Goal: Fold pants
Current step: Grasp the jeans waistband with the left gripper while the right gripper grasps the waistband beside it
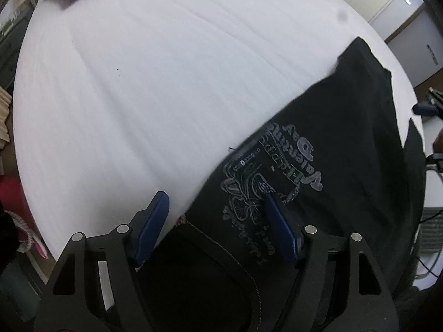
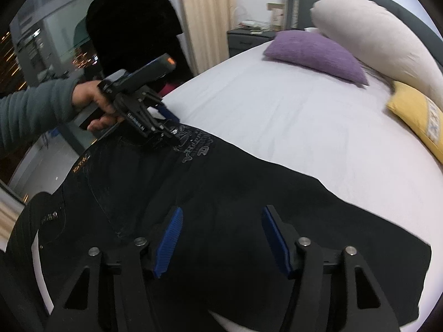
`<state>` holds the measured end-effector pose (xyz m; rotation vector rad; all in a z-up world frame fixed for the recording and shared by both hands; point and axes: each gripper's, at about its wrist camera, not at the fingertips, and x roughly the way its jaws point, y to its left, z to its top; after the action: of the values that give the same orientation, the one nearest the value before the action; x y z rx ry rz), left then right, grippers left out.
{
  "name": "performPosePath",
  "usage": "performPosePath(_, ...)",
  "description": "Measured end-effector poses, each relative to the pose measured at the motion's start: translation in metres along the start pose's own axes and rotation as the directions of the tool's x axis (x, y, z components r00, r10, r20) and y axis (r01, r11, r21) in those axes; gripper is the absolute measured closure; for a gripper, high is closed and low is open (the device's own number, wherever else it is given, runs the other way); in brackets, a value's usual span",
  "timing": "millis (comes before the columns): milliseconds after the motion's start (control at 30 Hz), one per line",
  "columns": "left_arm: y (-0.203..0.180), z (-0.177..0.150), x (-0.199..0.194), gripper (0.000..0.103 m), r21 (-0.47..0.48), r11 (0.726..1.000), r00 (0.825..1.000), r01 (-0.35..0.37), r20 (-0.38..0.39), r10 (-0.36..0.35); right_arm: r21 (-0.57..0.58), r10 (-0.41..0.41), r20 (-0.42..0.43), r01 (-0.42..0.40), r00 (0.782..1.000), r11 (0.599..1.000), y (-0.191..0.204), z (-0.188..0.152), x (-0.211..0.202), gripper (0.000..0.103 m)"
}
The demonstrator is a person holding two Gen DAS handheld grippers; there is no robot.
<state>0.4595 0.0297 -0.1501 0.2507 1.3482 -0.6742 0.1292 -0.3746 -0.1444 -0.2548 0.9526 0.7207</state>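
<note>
Black pants (image 2: pixel 249 193) lie spread flat across a white bed (image 2: pixel 290 116), their waist hanging at the near left edge. A pale printed emblem (image 1: pixel 277 166) marks the hip. My left gripper (image 1: pixel 216 196) points steeply down at the far edge of the hip: one blue pad is over the sheet, the other over the emblem, and the jaws are apart and not pinching. A hand in a grey sleeve holds the left gripper (image 2: pixel 170 126) in the right wrist view. My right gripper (image 2: pixel 223 210) hovers over the middle of the pants, jaws apart with only flat cloth below.
A purple pillow (image 2: pixel 315 55), a long cream pillow (image 2: pixel 373 36) and a yellow cushion (image 2: pixel 415 116) lie at the head of the bed. A nightstand (image 2: pixel 249 38) and a dark garment (image 2: pixel 130 22) stand beyond the far side. White wardrobes (image 1: pixel 401 13) line the other side.
</note>
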Motion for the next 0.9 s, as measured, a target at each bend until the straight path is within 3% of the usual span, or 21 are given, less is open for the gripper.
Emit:
performPosePath(200, 0.023, 0.0, -0.008, 0.071, -0.064, 0.998, 1.0, 0.026, -0.011, -0.027, -0.044, 0.041, -0.039, -0.042, 0.998, 0.998, -0.002, 0.029, 0.022, 0.051)
performPosePath(367, 0.023, 0.001, -0.013, 0.087, -0.048, 0.999, 1.0, 0.007, 0.006, -0.007, -0.113, 0.034, -0.126, -0.048, 0.991, 0.992, -0.009, 0.065, 0.062, 0.065)
performPosePath(533, -0.011, -0.03, -0.038, 0.095, 0.034, 0.995, 0.991, -0.094, 0.102, 0.09, -0.157, 0.014, -0.212, -0.049, 0.977, 0.986, -0.022, 0.091, 0.1, 0.065)
performPosePath(667, -0.025, -0.049, -0.059, 0.095, 0.1, 0.971, 0.958, -0.218, 0.211, 0.193, -0.219, -0.008, -0.274, -0.054, 0.962, 0.974, -0.024, 0.097, 0.124, 0.065)
performPosePath(900, -0.062, -0.076, -0.067, 0.095, 0.176, 0.917, 0.891, -0.357, 0.358, 0.278, -0.297, -0.049, -0.357, -0.063, 0.933, 0.953, -0.03, 0.106, 0.151, 0.065)
